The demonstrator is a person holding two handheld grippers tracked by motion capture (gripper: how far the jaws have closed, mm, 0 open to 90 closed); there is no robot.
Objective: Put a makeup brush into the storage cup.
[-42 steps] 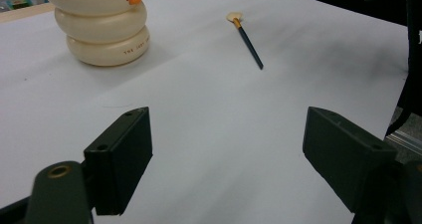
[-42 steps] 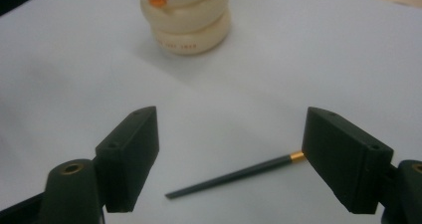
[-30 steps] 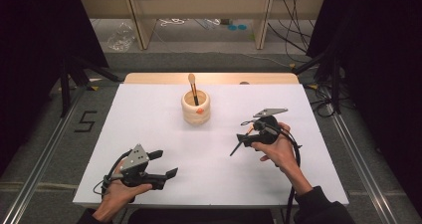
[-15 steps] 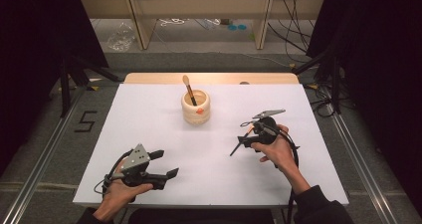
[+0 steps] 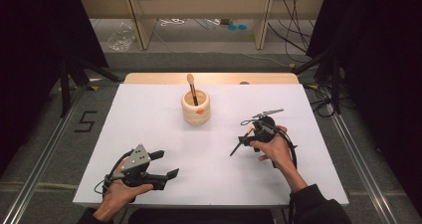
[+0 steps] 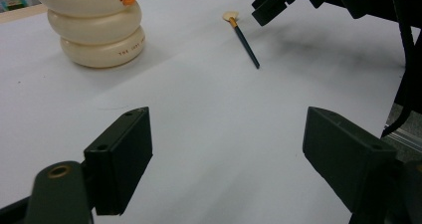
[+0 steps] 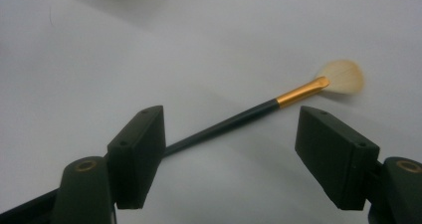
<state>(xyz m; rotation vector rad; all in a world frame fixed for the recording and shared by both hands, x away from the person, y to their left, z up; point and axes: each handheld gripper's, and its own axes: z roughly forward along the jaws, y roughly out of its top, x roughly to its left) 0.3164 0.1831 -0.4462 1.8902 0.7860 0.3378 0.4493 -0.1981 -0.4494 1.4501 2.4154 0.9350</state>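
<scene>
A thin brush [image 7: 249, 115] with a dark handle, gold ferrule and pale bristles lies flat on the white table [image 5: 149, 129]. My right gripper [image 7: 229, 154] hovers just over it, open. The jaws have just been closing a little; the handle runs between them and no pad touches it. The brush [image 5: 236, 148] reaches out to the left of the right gripper [image 5: 254, 127]. A second brush [image 5: 191, 87] stands in a cream ribbed holder [image 5: 195, 107] at mid-table. My left gripper [image 5: 166, 171] rests open and empty near the front edge, and its view shows the holder [image 6: 94, 30] and the lying brush [image 6: 244, 37].
A wooden strip [image 5: 209, 78] borders the table's far edge. Metal rails [image 5: 358, 159] run along both sides at floor level. Shelving legs and cables [image 5: 293, 30] lie beyond the table. The right gripper's jaws [image 6: 271, 5] show at the top of the left gripper view.
The brush standing in the holder has swayed slightly to the left and partly back. Both hands have stayed almost where they were.
</scene>
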